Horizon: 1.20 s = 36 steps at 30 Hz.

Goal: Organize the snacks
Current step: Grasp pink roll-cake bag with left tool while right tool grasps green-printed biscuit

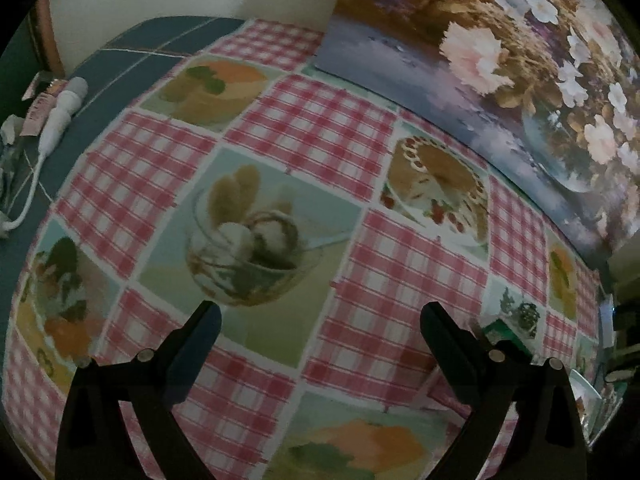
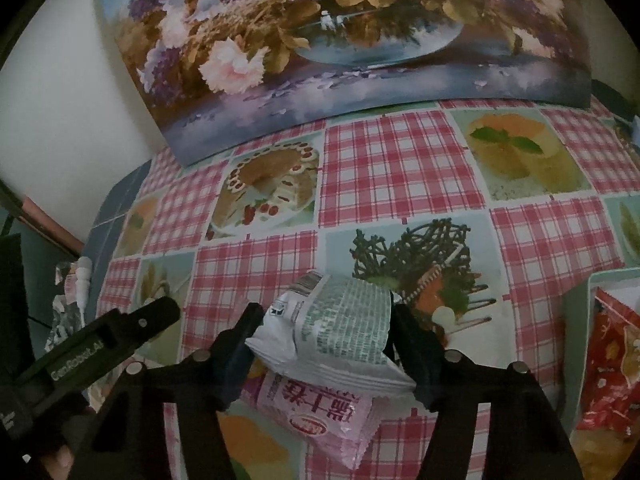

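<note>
Jaws of the left gripper (image 1: pixel 320 316) stand wide apart with nothing between them, only the checked tablecloth (image 1: pixel 320 128) with its dessert pictures below. At that view's far left a white corded wand-shaped device (image 1: pixel 60 112) lies on a blue surface beside some crumpled wrappers too dim to identify; a green packet corner (image 1: pixel 500 330) peeks out behind the gripper's right finger, mostly hidden.

On the right wrist view, the left gripper's black body enters from the lower left edge. Centre, the right gripper (image 2: pixel 324 320) is clamped on a white-and-green snack packet (image 2: pixel 344 320), held above a pink snack packet (image 2: pixel 320 412) lying flat on the cloth, its lower end partly covered by the fingers. A floral painting (image 2: pixel 320 48) leans at the table's back. At the right edge a pale tray (image 2: pixel 576 304) holds a red snack bag (image 2: pixel 608 368), cut off by the frame.
</note>
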Motion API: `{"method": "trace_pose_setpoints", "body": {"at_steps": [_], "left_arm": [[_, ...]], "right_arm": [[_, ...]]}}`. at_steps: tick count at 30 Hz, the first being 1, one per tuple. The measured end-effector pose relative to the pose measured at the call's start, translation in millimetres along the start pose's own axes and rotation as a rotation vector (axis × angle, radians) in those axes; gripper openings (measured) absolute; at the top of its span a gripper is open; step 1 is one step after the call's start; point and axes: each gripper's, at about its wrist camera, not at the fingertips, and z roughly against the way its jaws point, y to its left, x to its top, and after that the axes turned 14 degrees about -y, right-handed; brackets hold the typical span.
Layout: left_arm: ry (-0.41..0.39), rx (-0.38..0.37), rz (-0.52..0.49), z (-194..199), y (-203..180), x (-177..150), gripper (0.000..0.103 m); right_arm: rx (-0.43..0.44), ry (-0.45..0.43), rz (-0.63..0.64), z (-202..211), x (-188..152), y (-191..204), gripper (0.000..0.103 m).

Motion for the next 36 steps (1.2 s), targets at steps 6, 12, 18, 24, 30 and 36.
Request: {"method": "trace_pose_setpoints", "body": {"at_steps": [6, 12, 18, 24, 30, 36], "left_arm": [[0.019, -0.062, 0.022, 3.2, -10.3, -4.0, 0.100], [0.034, -0.096, -0.006, 9.4, -30.0, -8.5, 0.100], [0.060, -0.096, -0.084, 6.6, -56.6, -18.9, 0.100], [0.104, -0.105, -0.122, -3.3, -71.9, -32.3, 0.100], [0.129, -0.097, -0.158, -6.5, -79.7, -42.2, 0.100], [0.133, -0.075, -0.159, -3.6, -74.6, -44.6, 0.100]], "right_arm": [[-0.019, -0.001, -0.010, 6.2, -0.2, -12.4, 0.062], [-0.059, 0.010, -0.026, 14.4, 2.2, -30.3, 0.061], [-0.075, 0.030, -0.034, 24.1, 0.1, -42.1, 0.061], [-0.094, 0.041, -0.054, 34.0, -3.9, -52.0, 0.061], [-0.106, 0.048, -0.078, 41.9, -6.7, -60.0, 0.061], [-0.111, 0.055, -0.095, 49.7, -11.0, -65.1, 0.061]]}}
